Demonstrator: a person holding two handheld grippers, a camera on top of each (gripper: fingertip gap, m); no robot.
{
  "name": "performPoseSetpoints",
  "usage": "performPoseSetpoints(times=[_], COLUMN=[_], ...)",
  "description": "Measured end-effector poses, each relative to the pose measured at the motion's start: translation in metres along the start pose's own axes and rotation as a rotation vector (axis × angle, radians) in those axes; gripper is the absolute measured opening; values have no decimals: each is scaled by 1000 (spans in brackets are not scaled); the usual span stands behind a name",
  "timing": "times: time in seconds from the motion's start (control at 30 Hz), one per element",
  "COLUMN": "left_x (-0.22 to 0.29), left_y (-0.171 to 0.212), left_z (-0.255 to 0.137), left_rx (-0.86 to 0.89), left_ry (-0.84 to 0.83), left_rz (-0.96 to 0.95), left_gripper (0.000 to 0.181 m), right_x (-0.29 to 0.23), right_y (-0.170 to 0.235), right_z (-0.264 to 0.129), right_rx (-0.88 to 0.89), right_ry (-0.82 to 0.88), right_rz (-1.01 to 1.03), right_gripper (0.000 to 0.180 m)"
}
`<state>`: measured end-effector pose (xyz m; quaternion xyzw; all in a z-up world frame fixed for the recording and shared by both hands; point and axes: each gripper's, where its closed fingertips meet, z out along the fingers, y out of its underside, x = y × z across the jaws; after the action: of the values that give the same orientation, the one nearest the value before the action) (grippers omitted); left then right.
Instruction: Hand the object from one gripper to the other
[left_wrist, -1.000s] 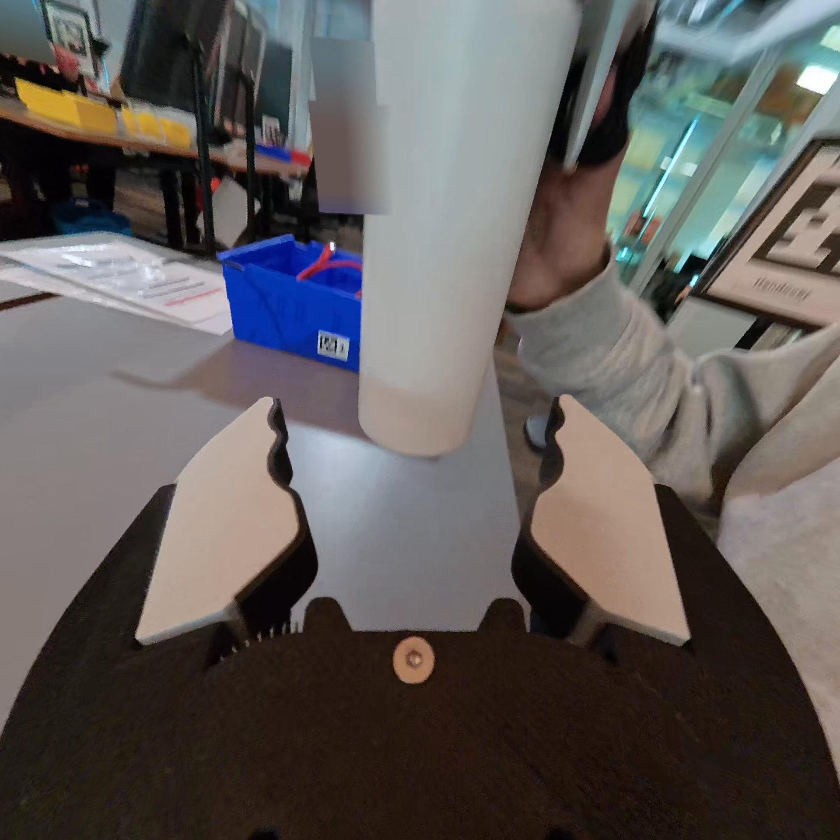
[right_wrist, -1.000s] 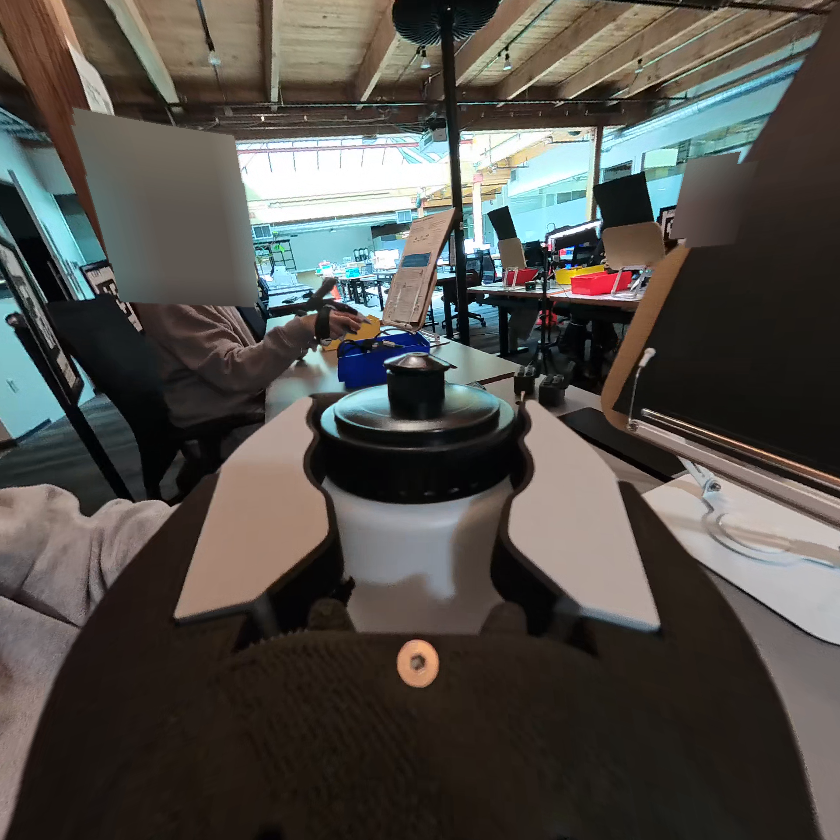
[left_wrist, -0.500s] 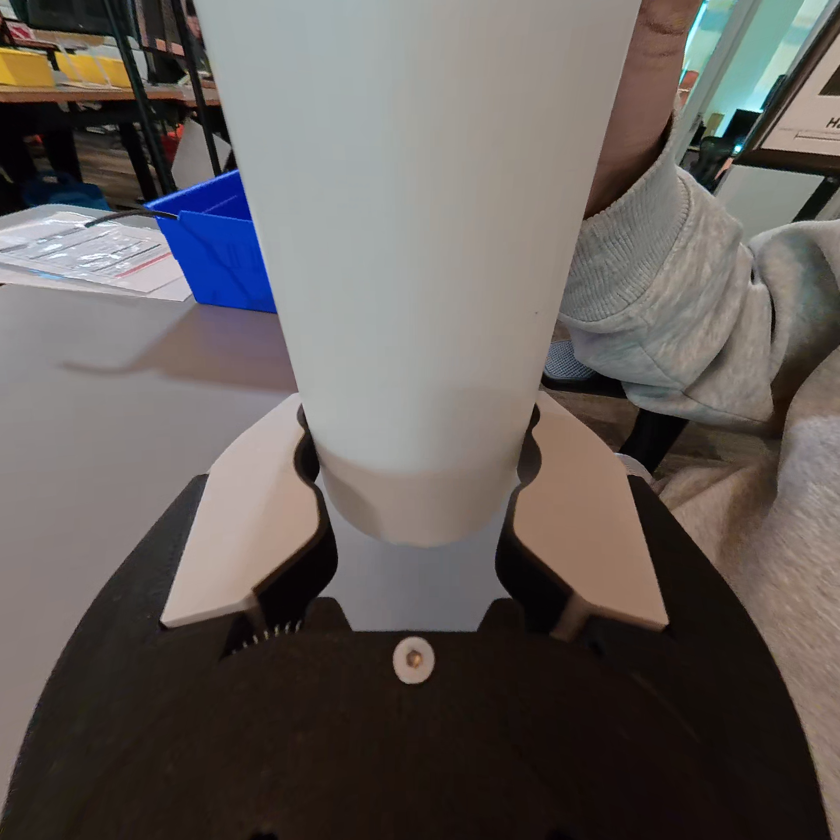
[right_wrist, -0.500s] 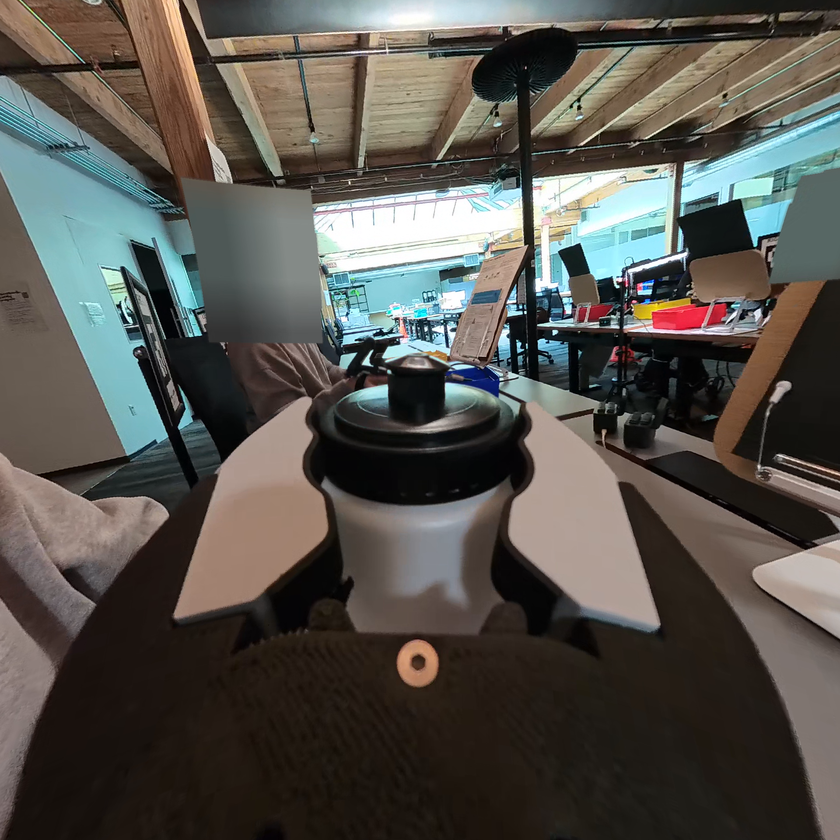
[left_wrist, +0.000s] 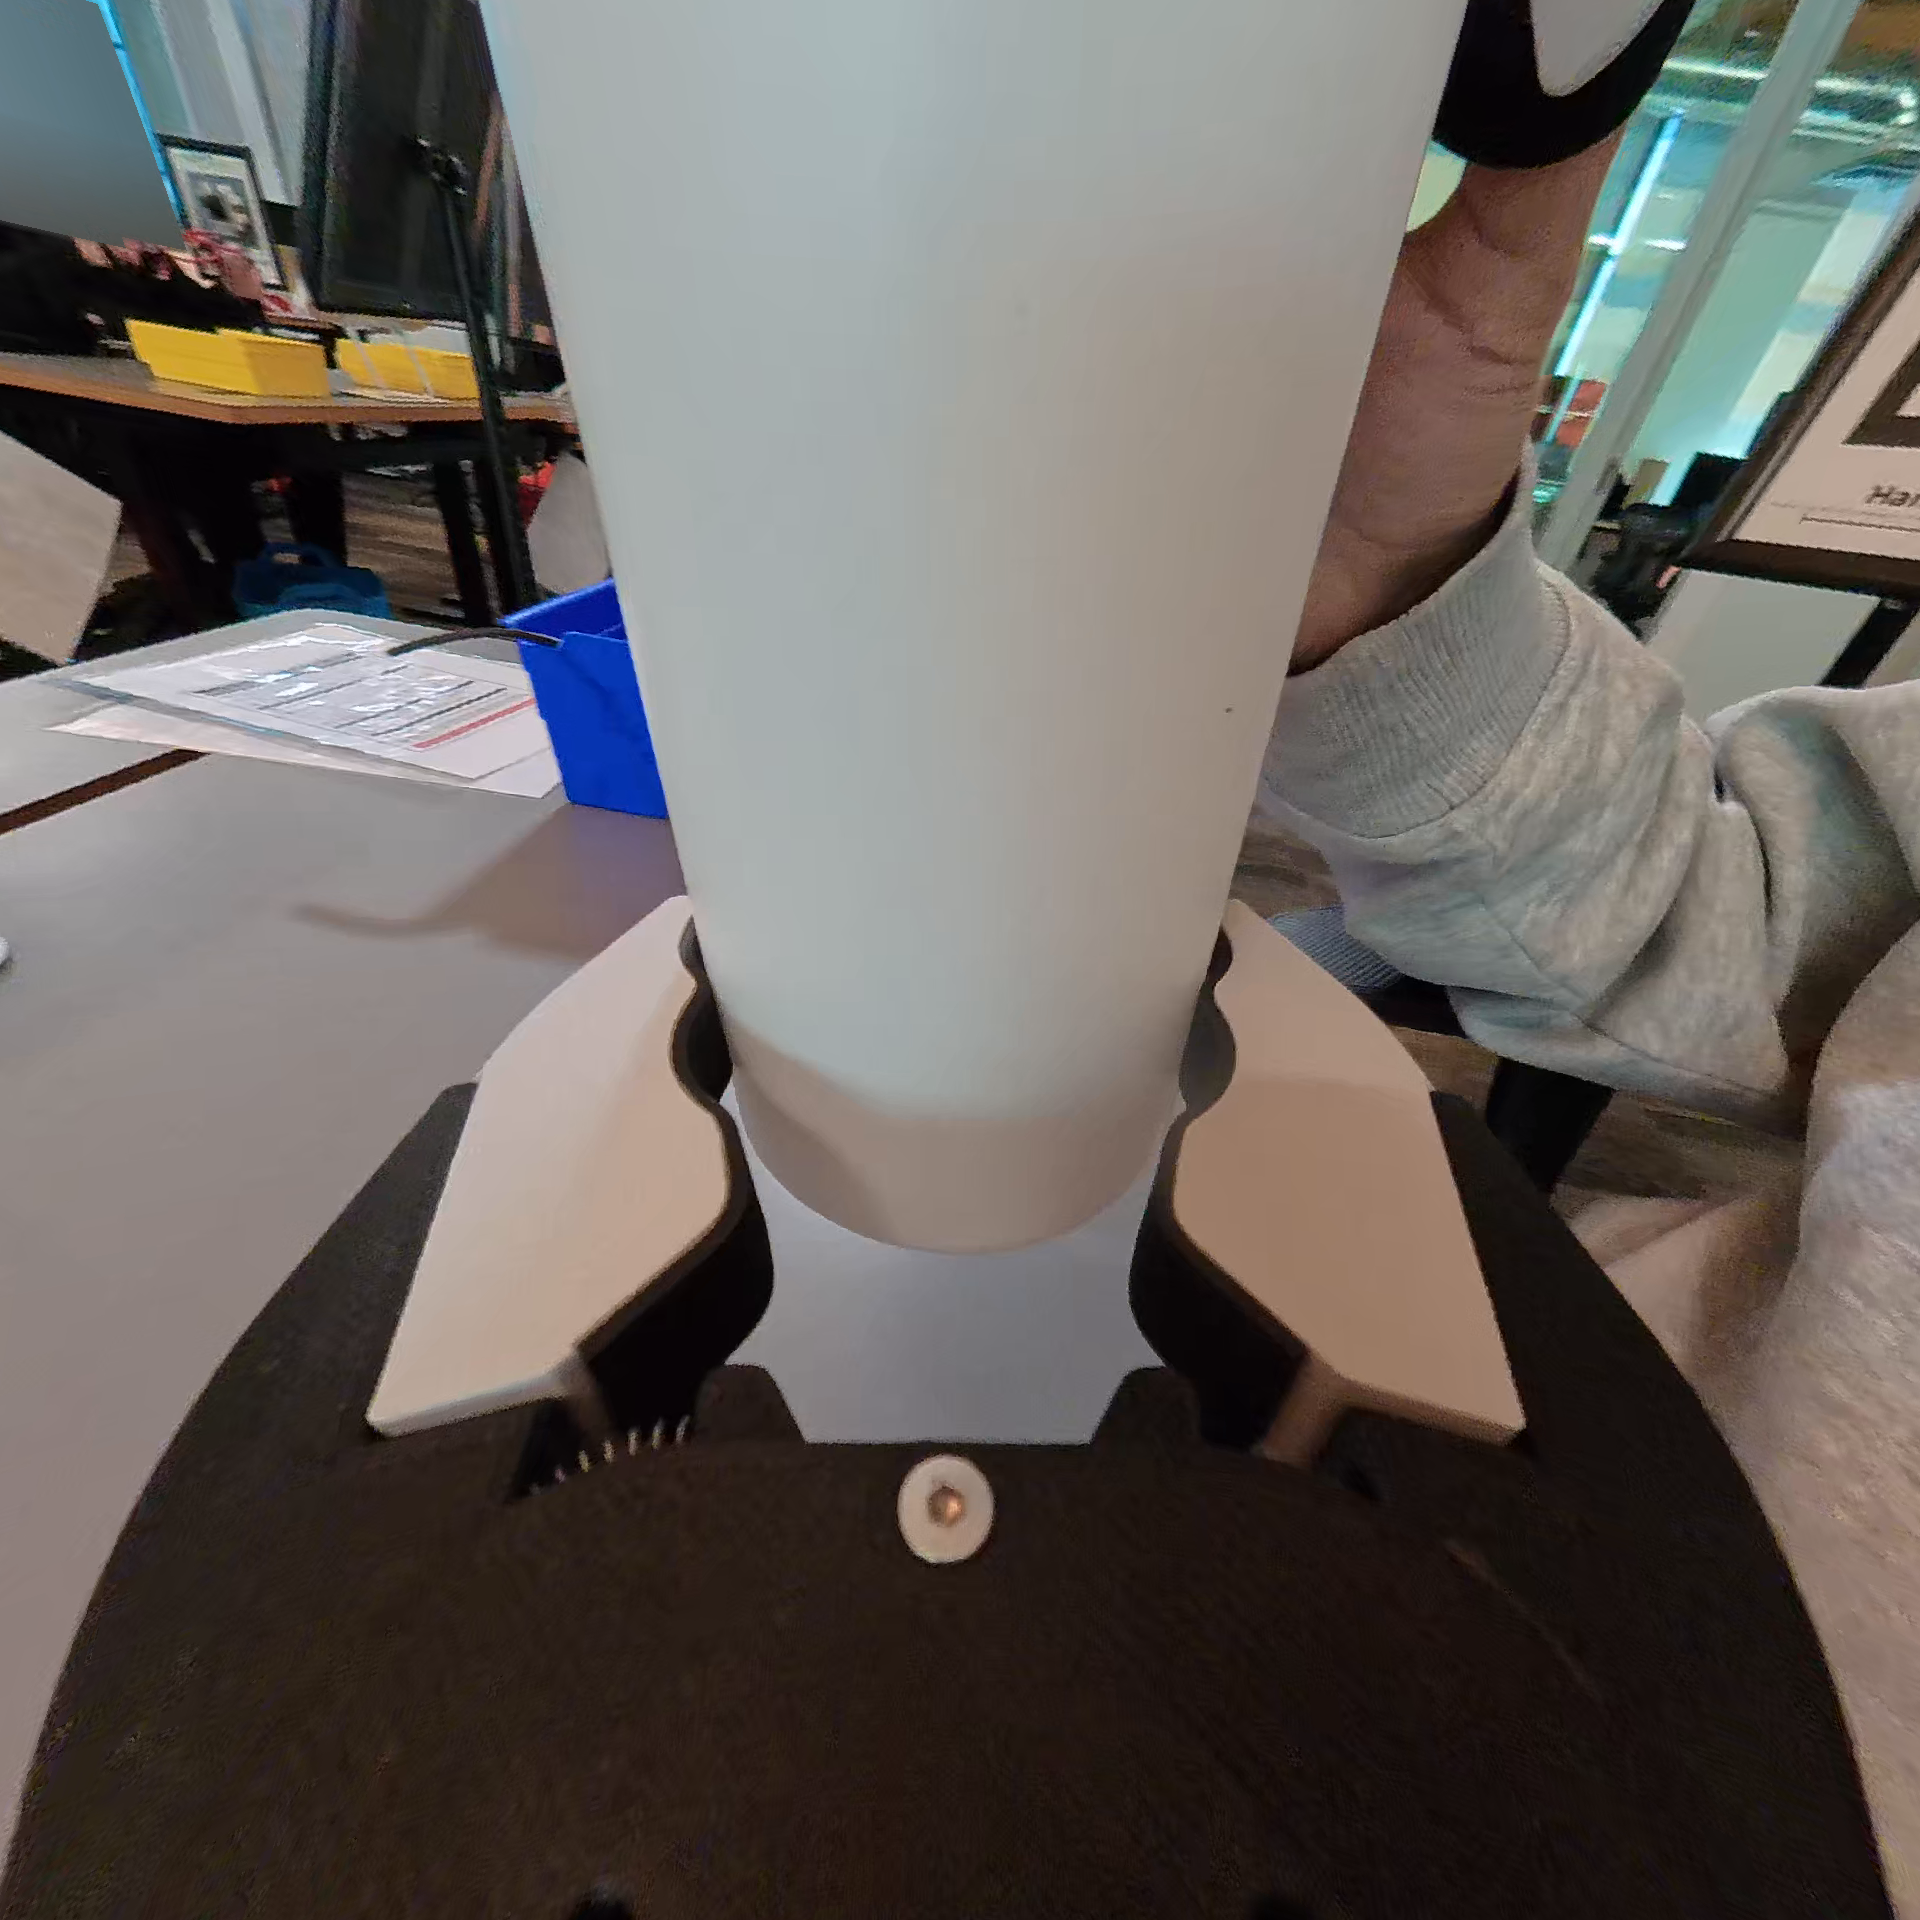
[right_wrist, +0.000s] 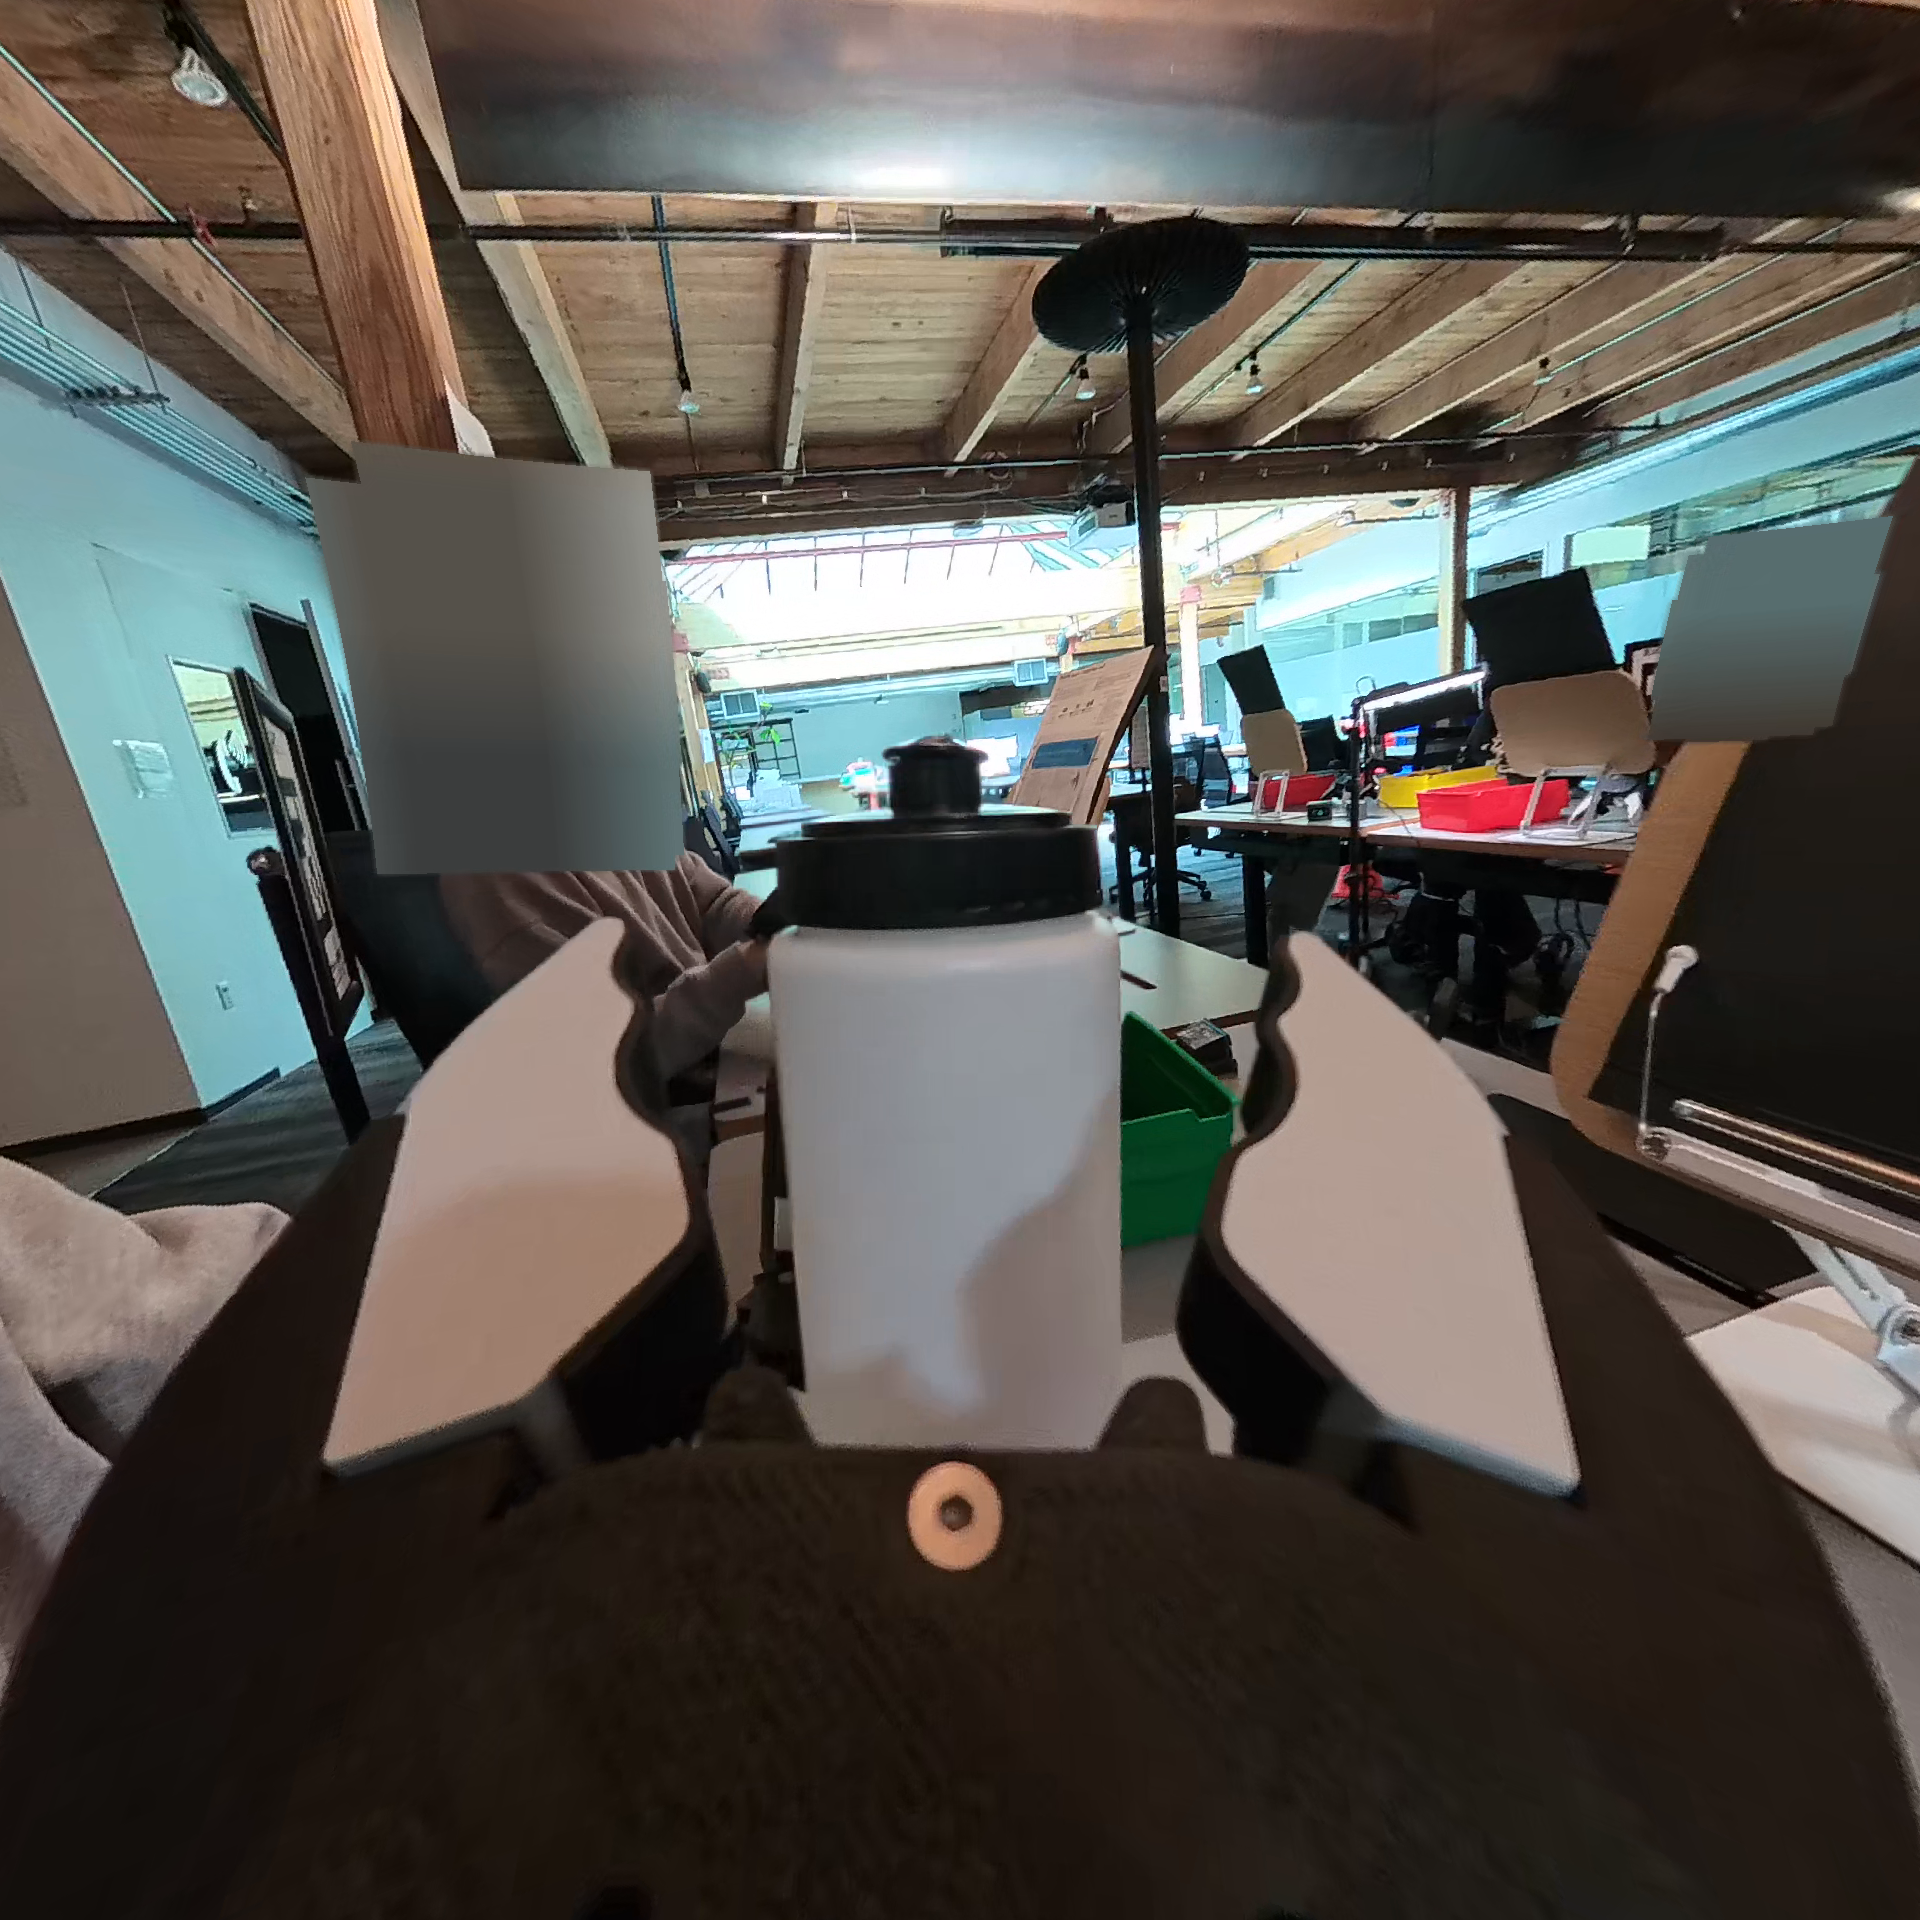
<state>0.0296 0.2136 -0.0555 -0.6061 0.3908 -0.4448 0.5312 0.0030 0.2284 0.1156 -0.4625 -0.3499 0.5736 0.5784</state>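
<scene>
A tall white bottle (left_wrist: 956, 582) with a black cap (right_wrist: 938, 852) stands upright in the air. My left gripper (left_wrist: 956, 997) is shut on the bottle's lower end, its fingers (left_wrist: 582, 1174) pressed against both sides. In the right wrist view the bottle (right_wrist: 945, 1164) stands between the fingers of my right gripper (right_wrist: 945, 997), which is open with gaps on both sides. The right gripper's tip (left_wrist: 1558, 73) and the hand holding it (left_wrist: 1444, 343) show at the top right of the left wrist view.
A grey table (left_wrist: 239, 1018) lies below, with a blue bin (left_wrist: 592, 707) and a sheet of paper (left_wrist: 332, 696) at its far edge. A green bin (right_wrist: 1174, 1153) and a tilted board on a stand (right_wrist: 1766, 987) stand on the table to the right. A grey sleeve (left_wrist: 1538, 831) is at right. The tips of one gripper are about 15 centimeters away from the tips of the other.
My left gripper moved up to the bottle's base and shut on it. My right gripper then opened off the bottle's cap and neck, and the bottle now stands farther from its palm.
</scene>
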Motion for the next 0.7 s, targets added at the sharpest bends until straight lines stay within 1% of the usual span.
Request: performPoseSetpoints(times=[0.17, 0.27, 0.4, 0.5, 0.6, 0.63, 0.7], left_x=[-18, -28, -35, -40, -49, -50, -49], left_y=[-6, -3, 5, 13, 22, 24, 25], left_z=[-15, -20, -23, -33, -47, -51, -54], left_rx=[12, 7, -7, -7, -28, -36, -31], left_ry=[-60, -96, -118, -168, -275, -309, -353], left_rz=[-11, -12, -25, -31, -10, 5, 18], left_gripper=[88, 88, 88, 88, 88, 88, 88], right_x=[7, 8, 12, 24, 30, 29, 29], right_y=[-18, -28, -22, 2, 38, 53, 87], right_z=[-11, -17, -18, -19, -17, -14, -9], right_rx=[47, 59, 30, -5, 12, 2, -65], right_ry=[38, 71, 109, 143, 135, 117, 81], right_rz=[-13, -64, -149, -150, -115, -109, -122], right_gripper=[109, 105, 103, 103, 100, 98, 87])
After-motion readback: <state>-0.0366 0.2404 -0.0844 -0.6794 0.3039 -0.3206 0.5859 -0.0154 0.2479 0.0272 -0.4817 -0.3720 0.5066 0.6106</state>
